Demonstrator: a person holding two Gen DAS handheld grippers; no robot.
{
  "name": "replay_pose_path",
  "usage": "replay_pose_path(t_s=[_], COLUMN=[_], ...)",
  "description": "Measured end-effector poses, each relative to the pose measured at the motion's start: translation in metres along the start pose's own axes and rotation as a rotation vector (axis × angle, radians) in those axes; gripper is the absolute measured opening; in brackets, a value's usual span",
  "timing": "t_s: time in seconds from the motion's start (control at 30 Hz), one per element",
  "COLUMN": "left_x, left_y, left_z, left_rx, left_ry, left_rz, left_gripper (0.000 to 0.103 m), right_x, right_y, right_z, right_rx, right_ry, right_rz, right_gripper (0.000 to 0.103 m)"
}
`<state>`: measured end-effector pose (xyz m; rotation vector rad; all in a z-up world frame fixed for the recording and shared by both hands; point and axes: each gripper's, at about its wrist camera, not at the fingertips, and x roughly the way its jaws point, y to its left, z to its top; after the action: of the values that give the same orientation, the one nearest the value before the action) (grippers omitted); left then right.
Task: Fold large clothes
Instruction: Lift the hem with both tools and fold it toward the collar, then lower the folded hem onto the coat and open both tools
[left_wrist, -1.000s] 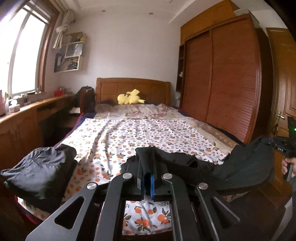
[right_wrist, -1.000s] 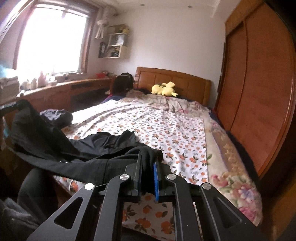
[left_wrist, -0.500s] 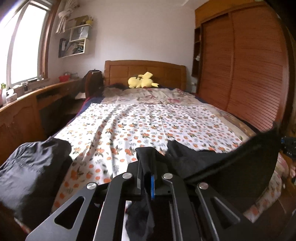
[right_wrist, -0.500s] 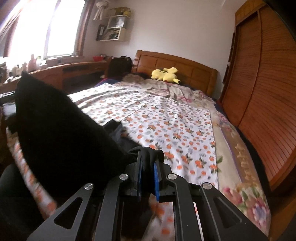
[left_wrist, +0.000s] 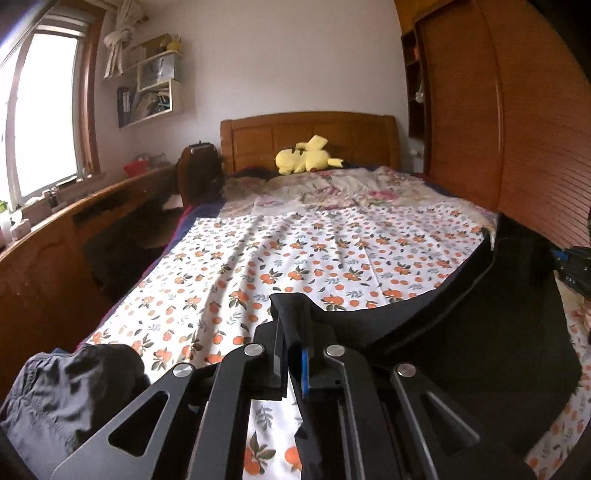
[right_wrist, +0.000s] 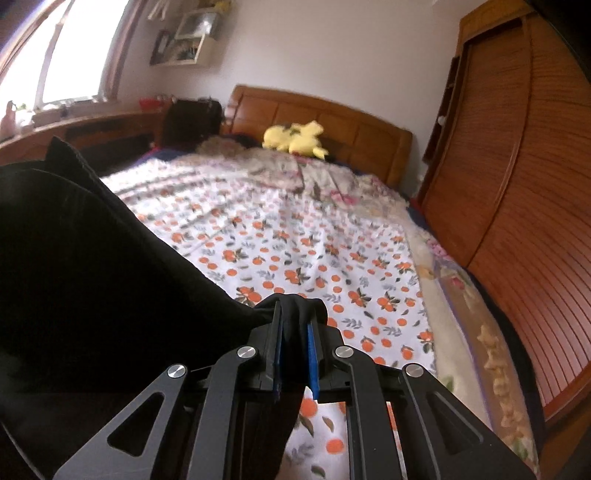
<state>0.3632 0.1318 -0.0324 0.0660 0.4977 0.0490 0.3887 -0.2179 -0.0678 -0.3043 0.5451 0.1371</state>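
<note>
2 tools (left_wrist: 293, 354) (right_wrist: 295, 356), black garment (left_wrist: 480, 332) pinched between

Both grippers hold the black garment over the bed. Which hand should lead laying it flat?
Probably neither: left gripper and right gripper are each shut on a corner of the garment, which spans between them above the sheet. Lower together.

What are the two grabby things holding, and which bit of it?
Both hold one black garment. The left gripper and the right gripper each pinch a bunched bit of its edge, and the cloth hangs stretched between them above the bed.
</note>
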Motion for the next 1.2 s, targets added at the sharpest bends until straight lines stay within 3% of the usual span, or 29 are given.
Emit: replay_pose_path(t_s=[0.27, 0.43, 0.5, 0.53, 0.57, 0.6, 0.63, 0.8, 1.0, 1.2], left_x=[0.050, 0.065, 0.074, 0.080, 0.080, 0.080, 0.080, 0.068, 0.037, 0.001], left_y=[0.005, 0.003, -0.001, -0.002, -0.003, -0.003, -0.003, -0.008, -0.023, -0.037], left_z=[-0.009, -0.015, -0.025, -0.031, -0.036, -0.039, -0.043, -0.060, -0.077, -0.092], left_rx=[-0.003, 0.008, 0.031, 0.039, 0.042, 0.046, 0.048, 0.044, 0.039, 0.034], left_ry=[0.051, 0.087, 0.121, 0.139, 0.139, 0.136, 0.135, 0.146, 0.141, 0.130], left_rz=[-0.009, -0.011, -0.014, -0.006, 0.008, 0.013, 0.010, -0.026, -0.088, -0.136], left_gripper=[0.006, 0.013, 0.025, 0.032, 0.050, 0.064, 0.067, 0.072, 0.075, 0.075], right_x=[0.053, 0.076, 0.082, 0.085, 0.087, 0.087, 0.085, 0.068, 0.014, -0.030], right_y=[0.013, 0.018, 0.022, 0.023, 0.024, 0.024, 0.024, 0.027, 0.048, 0.076], right_z=[-0.002, -0.005, -0.008, -0.009, -0.009, -0.010, -0.010, -0.011, -0.013, -0.027], right_rx=[-0.005, 0.003, 0.004, 0.007, 0.009, 0.012, 0.016, -0.004, -0.088, -0.098], right_ry=[0.063, 0.099, 0.118, 0.127, 0.136, 0.139, 0.131, 0.128, 0.089, 0.089], right_rz=[-0.017, -0.024, -0.012, -0.008, -0.017, -0.033, -0.036, -0.007, 0.065, 0.177], right_gripper=[0.010, 0.011, 0.016, 0.025, 0.036, 0.054, 0.057, 0.056, 0.055, 0.044])
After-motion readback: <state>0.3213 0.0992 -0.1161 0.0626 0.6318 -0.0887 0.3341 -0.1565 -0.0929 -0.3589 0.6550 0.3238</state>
